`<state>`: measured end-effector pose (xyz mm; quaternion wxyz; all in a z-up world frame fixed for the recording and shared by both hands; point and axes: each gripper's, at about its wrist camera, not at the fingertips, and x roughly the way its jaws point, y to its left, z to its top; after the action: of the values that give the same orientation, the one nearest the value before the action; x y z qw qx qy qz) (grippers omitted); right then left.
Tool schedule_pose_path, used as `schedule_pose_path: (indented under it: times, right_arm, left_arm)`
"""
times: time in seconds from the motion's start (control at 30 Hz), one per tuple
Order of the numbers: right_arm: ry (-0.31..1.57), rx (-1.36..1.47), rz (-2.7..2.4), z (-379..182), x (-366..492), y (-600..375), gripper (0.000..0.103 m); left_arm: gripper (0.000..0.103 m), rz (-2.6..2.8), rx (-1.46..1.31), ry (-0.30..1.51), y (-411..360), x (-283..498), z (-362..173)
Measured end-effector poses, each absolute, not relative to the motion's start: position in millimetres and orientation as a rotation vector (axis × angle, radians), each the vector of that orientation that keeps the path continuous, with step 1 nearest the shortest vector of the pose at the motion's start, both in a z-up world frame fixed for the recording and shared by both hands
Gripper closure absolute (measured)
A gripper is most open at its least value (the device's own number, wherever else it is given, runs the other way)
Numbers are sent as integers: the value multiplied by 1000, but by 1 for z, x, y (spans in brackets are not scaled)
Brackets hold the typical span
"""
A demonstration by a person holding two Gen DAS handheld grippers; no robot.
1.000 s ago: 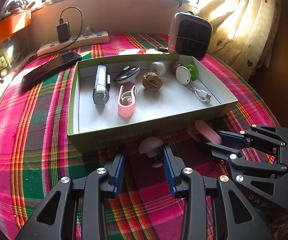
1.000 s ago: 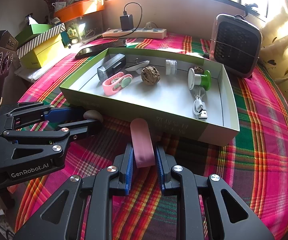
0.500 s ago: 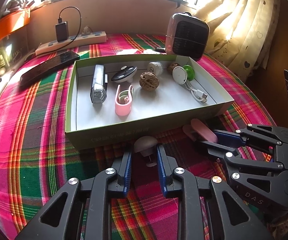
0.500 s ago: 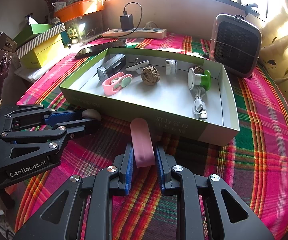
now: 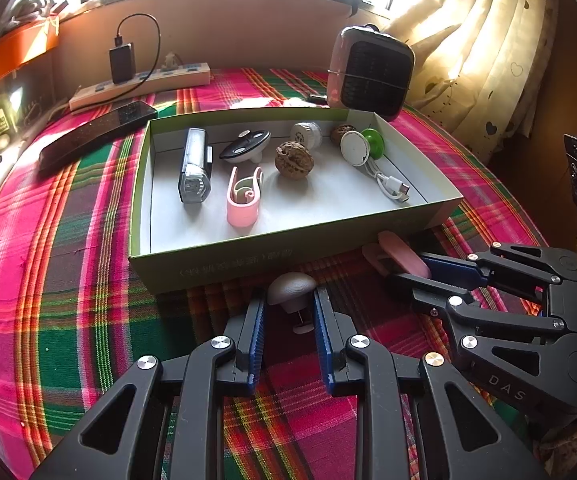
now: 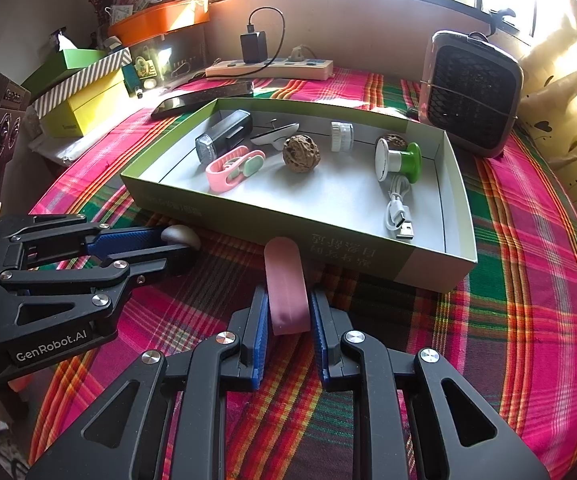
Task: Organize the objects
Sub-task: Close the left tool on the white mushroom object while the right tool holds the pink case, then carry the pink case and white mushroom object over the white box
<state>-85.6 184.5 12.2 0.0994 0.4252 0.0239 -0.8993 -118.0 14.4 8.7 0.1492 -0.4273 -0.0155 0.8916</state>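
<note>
L gripper (image 5: 290, 306) is clenched on a grey mushroom-shaped knob (image 5: 291, 287); the cap is pinched between the blue pads, w/ its thin stem and small foot seen just below, above the plaid cloth (image 5: 68, 280). R gripper (image 6: 288, 308) is clenched on a pink oblong piece (image 6: 287, 284), which sticks out fwd past the fingertips toward the box. Both grippers are held side by side, just in front of the near wall of the green box (image 5: 216, 264).

Inside the box are seen: a bike light (image 5: 194, 166), a pink clip (image 5: 243, 200), a black-and-white oval gadget (image 5: 246, 146), a walnut (image 5: 293, 160), a small white cap (image 5: 306, 134), a green-and-white spool (image 5: 362, 146) w/ a white USB cable (image 5: 392, 186).

Behind the box, a small heater (image 5: 370, 72), a power strip (image 5: 140, 84) and a dark phone (image 5: 96, 134) are laid on the cloth.
</note>
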Motion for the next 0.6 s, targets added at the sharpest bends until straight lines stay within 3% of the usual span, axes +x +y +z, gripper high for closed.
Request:
schedule_pose_path:
  times: [0.6]
  right_arm:
    - [31, 1217, -2679, 24, -76, 191, 84]
  left_arm:
    - [82, 2563, -1187, -33, 17, -109, 24]
